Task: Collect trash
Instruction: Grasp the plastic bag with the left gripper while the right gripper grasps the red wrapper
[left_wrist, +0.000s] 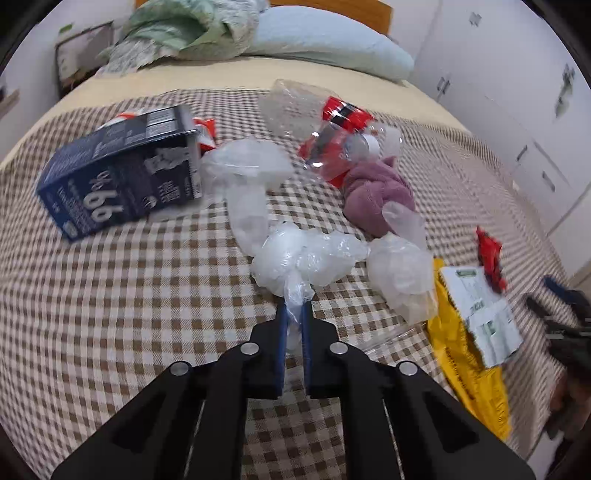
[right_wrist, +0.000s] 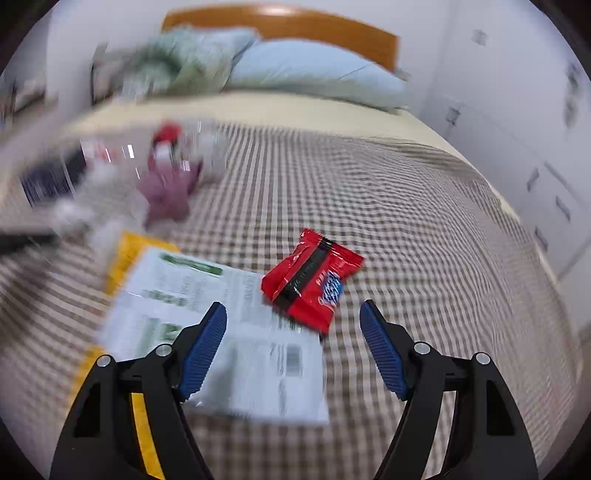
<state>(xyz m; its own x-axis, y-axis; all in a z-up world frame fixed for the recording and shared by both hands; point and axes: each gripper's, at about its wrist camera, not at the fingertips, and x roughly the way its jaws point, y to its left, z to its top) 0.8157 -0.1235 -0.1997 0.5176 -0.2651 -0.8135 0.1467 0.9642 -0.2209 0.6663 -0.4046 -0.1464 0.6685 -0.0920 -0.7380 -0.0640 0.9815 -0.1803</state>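
My left gripper (left_wrist: 294, 314) is shut on a crumpled clear plastic bag (left_wrist: 306, 258) that trails across the checked bedspread (left_wrist: 129, 314). My right gripper (right_wrist: 293, 314) is open and empty, just in front of a red snack wrapper (right_wrist: 312, 278) that lies partly on a white printed sheet (right_wrist: 255, 369) over a yellow mailer (right_wrist: 127, 251). In the left wrist view the wrapper (left_wrist: 489, 254), sheet (left_wrist: 484, 317) and mailer (left_wrist: 465, 376) lie at the right, with the right gripper (left_wrist: 569, 321) dark at the edge.
A dark blue carton (left_wrist: 122, 181) lies at the left. A crushed clear bottle with a red label (left_wrist: 340, 147) and a purple cloth (left_wrist: 376, 192) lie behind the bag. Pillows (left_wrist: 325, 44) and a wooden headboard (right_wrist: 288, 26) are at the far end. White cabinets (left_wrist: 517, 110) stand at the right.
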